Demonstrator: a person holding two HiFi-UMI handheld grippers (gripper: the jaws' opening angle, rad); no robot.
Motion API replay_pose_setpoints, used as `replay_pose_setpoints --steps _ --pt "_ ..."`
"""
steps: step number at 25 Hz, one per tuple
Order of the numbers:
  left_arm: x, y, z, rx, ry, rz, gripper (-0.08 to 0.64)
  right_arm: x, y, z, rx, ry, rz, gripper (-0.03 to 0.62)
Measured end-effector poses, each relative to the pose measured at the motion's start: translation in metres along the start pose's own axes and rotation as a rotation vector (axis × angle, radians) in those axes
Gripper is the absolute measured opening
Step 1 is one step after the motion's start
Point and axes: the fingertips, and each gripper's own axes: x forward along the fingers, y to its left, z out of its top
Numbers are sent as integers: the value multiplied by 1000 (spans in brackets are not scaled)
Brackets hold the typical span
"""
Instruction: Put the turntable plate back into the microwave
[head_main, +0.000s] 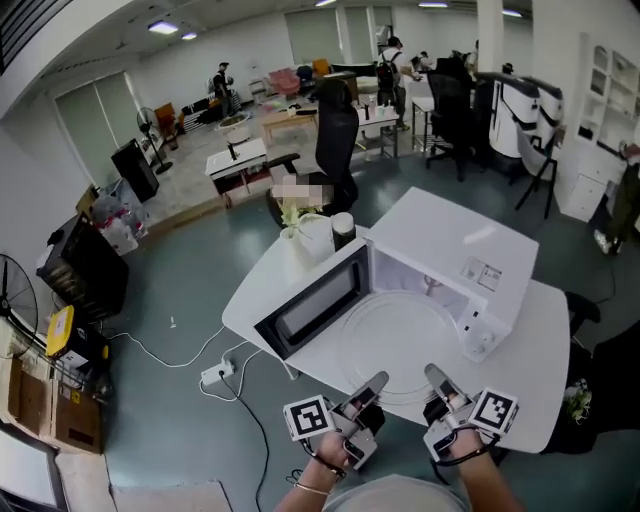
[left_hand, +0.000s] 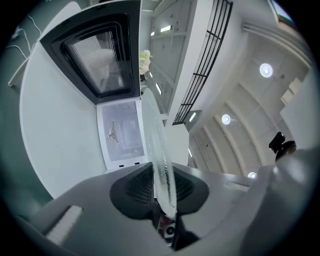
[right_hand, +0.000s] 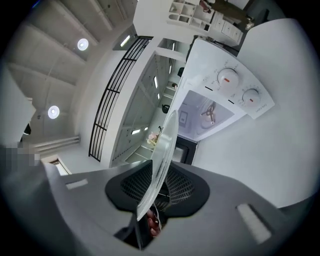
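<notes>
the white round-edged surface (head_main: 248, 298) carries the white box-shaped microwave (head_main: 455, 240). its black-framed door (head_main: 310, 305) stands swung fully to the left, which leaves the whole width of the cavity free for loading. the two-dial control panel (right_hand: 237, 87) sits on the right of the opening.

the clear round glass turntable plate (head_main: 400, 338) is held roughly flat, just in front of the open cavity and above the surface; it is not yet inside. both gripper views show it edge-on and aimed at the opening. the flat attitude probably suits the low cavity and lets the plate slide in over the small three-armed drive hub (left_hand: 112, 131) on the cavity floor. whether the plate clears the surface cannot be told.

the left gripper (head_main: 372, 388) and the right gripper (head_main: 438, 380) take the near rim side by side, a two-point hold that keeps the wide glass from tipping.

left fingers (left_hand: 132, 187): closed on the rim, ribbed pads against both faces of the glass. right fingers (right_hand: 187, 186): likewise clamped on the rim, and holding nothing else.
</notes>
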Motion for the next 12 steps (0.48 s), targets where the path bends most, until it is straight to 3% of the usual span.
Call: replay_pose_setpoints --steps 12 --pt "13 16 54 -71 214 -9 49 38 2 -5 48 -186 -134 81"
